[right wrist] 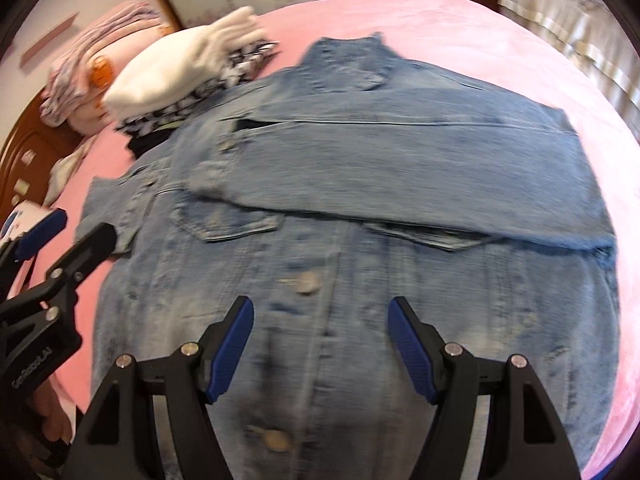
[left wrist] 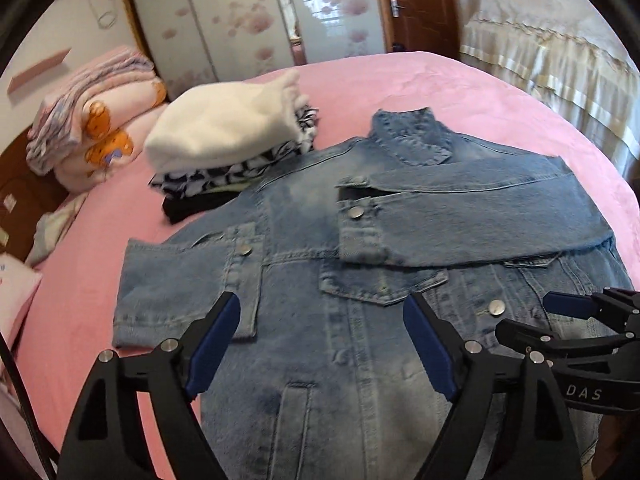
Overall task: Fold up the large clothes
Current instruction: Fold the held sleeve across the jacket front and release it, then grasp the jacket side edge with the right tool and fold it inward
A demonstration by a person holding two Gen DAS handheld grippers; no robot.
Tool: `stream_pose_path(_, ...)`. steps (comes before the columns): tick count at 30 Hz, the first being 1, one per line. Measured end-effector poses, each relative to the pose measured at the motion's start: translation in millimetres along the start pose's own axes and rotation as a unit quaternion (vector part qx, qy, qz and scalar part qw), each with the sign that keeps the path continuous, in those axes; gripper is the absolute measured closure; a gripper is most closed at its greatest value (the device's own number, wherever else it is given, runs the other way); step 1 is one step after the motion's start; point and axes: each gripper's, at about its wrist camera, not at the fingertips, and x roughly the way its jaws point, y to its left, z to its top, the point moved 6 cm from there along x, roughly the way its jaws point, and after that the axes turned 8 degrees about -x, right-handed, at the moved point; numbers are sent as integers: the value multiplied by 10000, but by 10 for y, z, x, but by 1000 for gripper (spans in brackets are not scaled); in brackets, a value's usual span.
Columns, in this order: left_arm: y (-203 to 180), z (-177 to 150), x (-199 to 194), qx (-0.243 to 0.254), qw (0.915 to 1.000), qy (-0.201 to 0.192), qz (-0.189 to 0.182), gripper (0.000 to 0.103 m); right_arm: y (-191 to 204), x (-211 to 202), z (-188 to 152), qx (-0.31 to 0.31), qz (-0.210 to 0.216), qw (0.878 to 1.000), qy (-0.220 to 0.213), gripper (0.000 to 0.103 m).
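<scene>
While the denim jacket [left wrist: 360,280] lies face-up on the pink bed [left wrist: 460,92] with one sleeve [left wrist: 472,216] folded across its chest, I hold my left gripper [left wrist: 320,324] and right gripper [right wrist: 320,332] spread and empty above its lower front. My worry is that grabbing the stiff hem unevenly could drag that sleeve out of place.

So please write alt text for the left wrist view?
A denim jacket lies front-up on a pink bed, one sleeve folded across its chest. The open left gripper hovers above it; a pile of folded clothes sits behind.
</scene>
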Motion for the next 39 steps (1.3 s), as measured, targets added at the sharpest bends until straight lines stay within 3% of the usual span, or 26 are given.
stream_pose_path(6, 491, -77, -37, -696, 9974, 80, 180, 20, 387, 67, 172, -178, 502, 9986, 16, 33)
stream_pose_path(10, 909, -138, -111, -1078, 9927, -129, 533, 20, 728, 119, 378, -231, 1110, 9936, 30, 45)
stream_pose_path(16, 1648, -339, -104, -2178, 9721, -129, 858, 20, 1278, 402, 561, -502, 1658, 9846, 228, 61)
stream_pose_path(21, 2021, -543, 28, -2648, 9587, 76, 1037, 20, 1576, 844, 580, -223, 2166, 9733, 725, 70)
stream_pose_path(27, 2177, -723, 206, -2914, 9519, 313, 889, 20, 1772, 1271, 643, 381, 2727, 9551, 1096, 70)
stream_pose_path(32, 2166, -751, 232, -2888, 9529, 348, 863, 20, 1845, 1497, 756, 774, 2881, 9479, 1116, 70)
stream_pose_path(33, 2165, -752, 231, -2887, 9530, 348, 853, 20, 1863, 1516, 786, 783, 2853, 9489, 1096, 74)
stream_pose_path(35, 2159, -755, 219, -2887, 9528, 348, 875, 20, 1940, 1455, 852, 566, 2886, 9507, 987, 92)
stream_pose_path(39, 2176, -738, 191, -2910, 9522, 308, 879, 20, 2084, 975, 1135, -314, 2591, 9648, 320, 93)
